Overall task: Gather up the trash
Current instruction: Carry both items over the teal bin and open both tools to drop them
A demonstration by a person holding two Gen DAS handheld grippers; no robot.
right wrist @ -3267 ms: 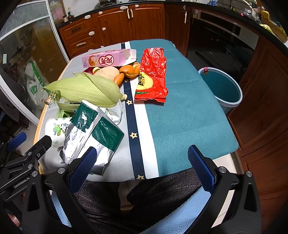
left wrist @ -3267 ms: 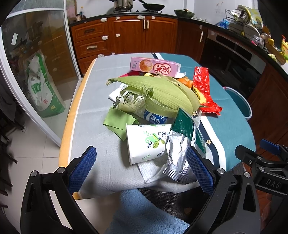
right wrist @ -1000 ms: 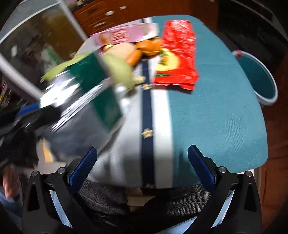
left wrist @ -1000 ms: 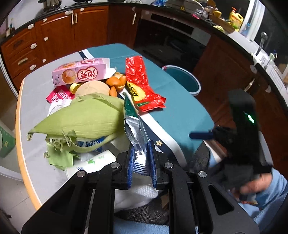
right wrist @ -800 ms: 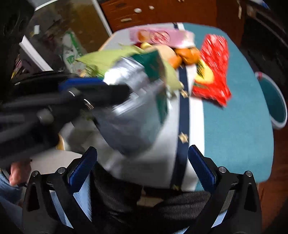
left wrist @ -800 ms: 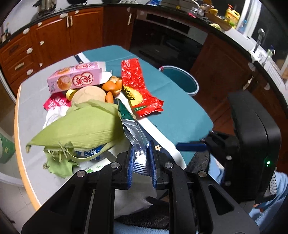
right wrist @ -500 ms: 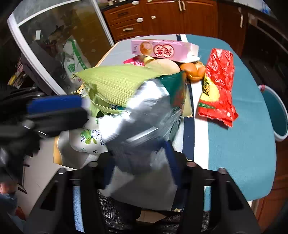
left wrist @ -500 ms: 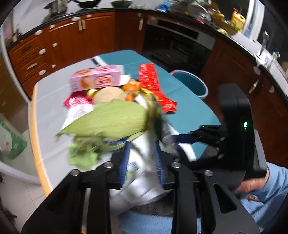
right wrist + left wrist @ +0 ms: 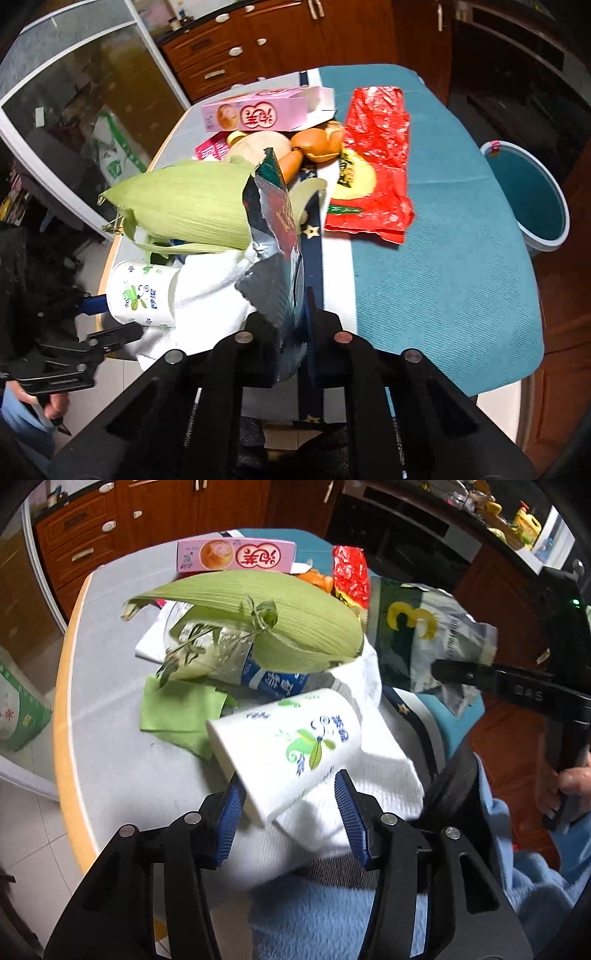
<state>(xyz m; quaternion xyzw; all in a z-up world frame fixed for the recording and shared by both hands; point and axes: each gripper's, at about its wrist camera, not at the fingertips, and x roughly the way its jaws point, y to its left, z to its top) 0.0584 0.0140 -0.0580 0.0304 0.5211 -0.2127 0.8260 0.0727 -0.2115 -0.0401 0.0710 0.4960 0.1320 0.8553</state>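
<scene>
1. Foil packet (image 9: 275,236) stands pinched on edge in your right gripper (image 9: 303,332), its jaws clamped tight on it.
2. Bin (image 9: 532,195) sits off the tabletop's (image 9: 443,280) far right edge, nearest that hand.
3. Left gripper (image 9: 291,808) jaws are closing around the paper cup (image 9: 288,749), lying crosswise between them, pads not yet pressing.

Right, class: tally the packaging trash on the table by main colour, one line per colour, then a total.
Pink: 2, pink box and pink packet
Red: 1, red snack bag
White: 1, paper cup
Green and silver: 1, foil bag
Total: 5
</scene>
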